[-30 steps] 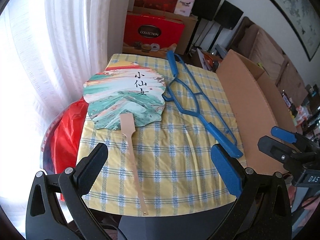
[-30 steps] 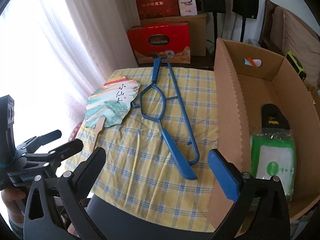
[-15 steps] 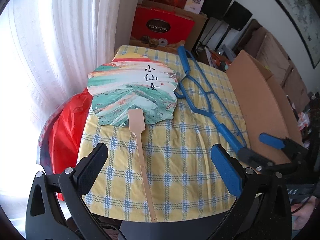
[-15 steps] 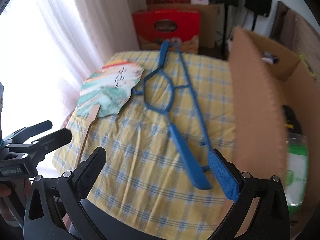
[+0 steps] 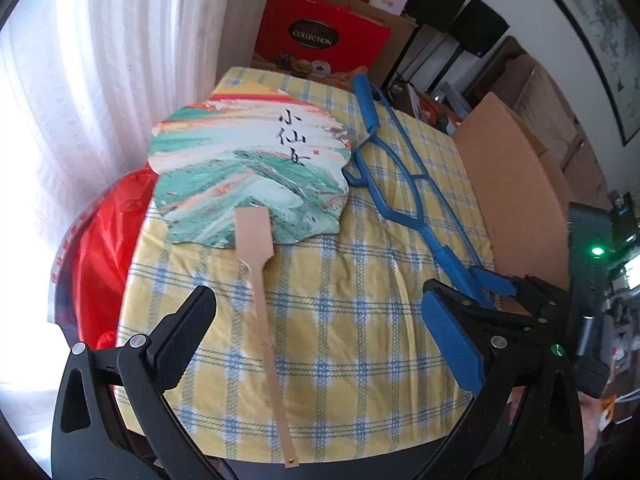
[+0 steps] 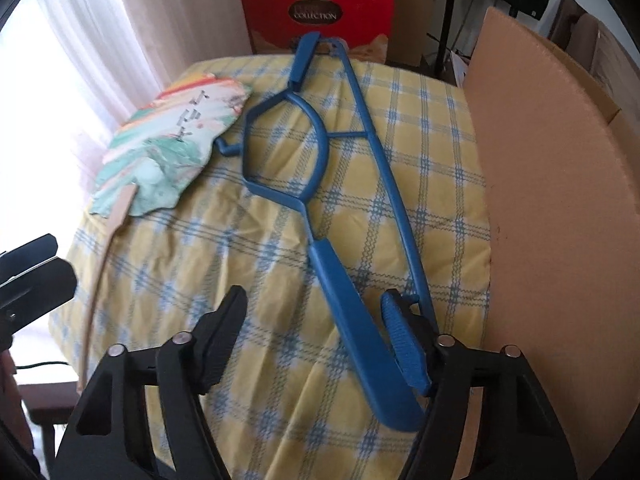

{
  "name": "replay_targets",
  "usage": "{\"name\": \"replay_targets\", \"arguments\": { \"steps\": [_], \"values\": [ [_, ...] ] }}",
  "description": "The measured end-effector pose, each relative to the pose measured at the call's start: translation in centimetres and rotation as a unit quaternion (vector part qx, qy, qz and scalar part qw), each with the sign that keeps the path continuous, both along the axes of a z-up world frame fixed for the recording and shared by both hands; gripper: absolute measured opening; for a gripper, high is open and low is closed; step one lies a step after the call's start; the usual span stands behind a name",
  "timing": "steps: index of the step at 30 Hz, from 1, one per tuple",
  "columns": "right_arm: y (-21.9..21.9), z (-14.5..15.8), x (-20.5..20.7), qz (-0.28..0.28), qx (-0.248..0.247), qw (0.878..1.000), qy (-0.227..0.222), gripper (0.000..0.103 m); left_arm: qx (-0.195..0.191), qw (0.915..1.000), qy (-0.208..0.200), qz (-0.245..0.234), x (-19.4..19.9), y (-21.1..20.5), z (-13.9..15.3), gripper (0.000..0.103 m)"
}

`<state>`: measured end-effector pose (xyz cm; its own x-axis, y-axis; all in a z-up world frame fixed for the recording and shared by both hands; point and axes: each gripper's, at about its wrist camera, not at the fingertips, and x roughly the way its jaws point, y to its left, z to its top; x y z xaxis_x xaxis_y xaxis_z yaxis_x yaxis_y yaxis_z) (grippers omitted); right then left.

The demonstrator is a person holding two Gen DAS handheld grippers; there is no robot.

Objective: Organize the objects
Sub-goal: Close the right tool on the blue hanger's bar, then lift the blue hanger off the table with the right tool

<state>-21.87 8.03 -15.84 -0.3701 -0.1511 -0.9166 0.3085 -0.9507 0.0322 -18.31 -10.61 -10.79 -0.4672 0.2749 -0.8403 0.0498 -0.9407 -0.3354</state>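
Note:
A blue plastic hanger [image 6: 340,292] lies lengthwise on the yellow checked tablecloth [image 6: 200,264]. My right gripper [image 6: 314,304] is low over its near end, and its jaws are closing with the hanger's flat arm between them. The blue right pad [image 6: 402,344] is beside that arm; the black left finger [image 6: 224,320] stands apart from it. A marbled paper fan [image 5: 252,168] with a long wooden handle [image 5: 264,300] lies at the left. My left gripper [image 5: 316,312] hangs open above that handle with nothing gripped.
A tall cardboard box [image 6: 560,200] stands against the table's right edge. A red plastic bag [image 5: 104,232] sits below the table's left edge by the white curtain [image 5: 80,80]. A red gift box [image 5: 320,40] and other cartons stand beyond the far edge.
Both grippers have come down toward the table. The right one has dropped onto the hanger's near end and its jaws have narrowed around it. The left one is nearer the fan's handle.

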Motion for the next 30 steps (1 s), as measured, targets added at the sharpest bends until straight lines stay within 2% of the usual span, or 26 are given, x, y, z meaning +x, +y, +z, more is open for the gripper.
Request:
{"name": "replay_targets", "arguments": {
  "steps": [2, 6, 8, 9, 16, 20, 25, 28, 30],
  "values": [
    [-0.3, 0.0, 0.0, 0.005, 0.018, 1.0, 0.015, 0.053, 0.01, 0.9999, -0.006, -0.004, -0.2, 0.3, -0.4, 0.103],
    [-0.6, 0.1, 0.1, 0.013, 0.024, 0.999, 0.02, 0.04, 0.022, 0.9996, -0.014, -0.01, -0.4, 1.0, -1.0, 0.103],
    [-0.8, 0.1, 0.3, 0.017, 0.024, 0.999, 0.02, 0.022, 0.03, 0.9993, -0.017, -0.014, -0.4, 1.3, -1.3, 0.103],
    [-0.8, 0.1, 0.5, 0.021, 0.02, 0.999, 0.017, 0.02, 0.036, 0.999, -0.019, -0.015, -0.4, 1.4, -1.3, 0.103],
    [-0.6, 0.5, 1.5, 0.015, -0.048, 0.999, -0.019, 0.014, 0.089, 0.9956, -0.029, -0.007, -1.0, 1.6, -1.8, 0.103],
    [-0.7, 0.7, 2.5, 0.014, -0.064, 0.997, -0.028, 0.014, 0.131, 0.9905, -0.041, -0.006, -1.6, 2.1, -2.3, 0.102],
    [-0.2, 1.5, 4.4, 0.007, -0.084, 0.996, -0.034, 0.014, 0.156, 0.9862, -0.053, -0.016, -2.2, 3.4, -3.3, 0.1],
    [-0.2, 2.2, 5.8, 0.014, -0.089, 0.995, -0.031, 0.014, 0.182, 0.9814, -0.06, -0.015, -2.1, 3.7, -4.0, 0.093],
    [-0.2, 2.3, 6.3, 0.019, -0.087, 0.995, -0.032, 0.014, 0.192, 0.9794, -0.061, -0.012, -2.0, 3.7, -4.3, 0.085]
  ]
}}
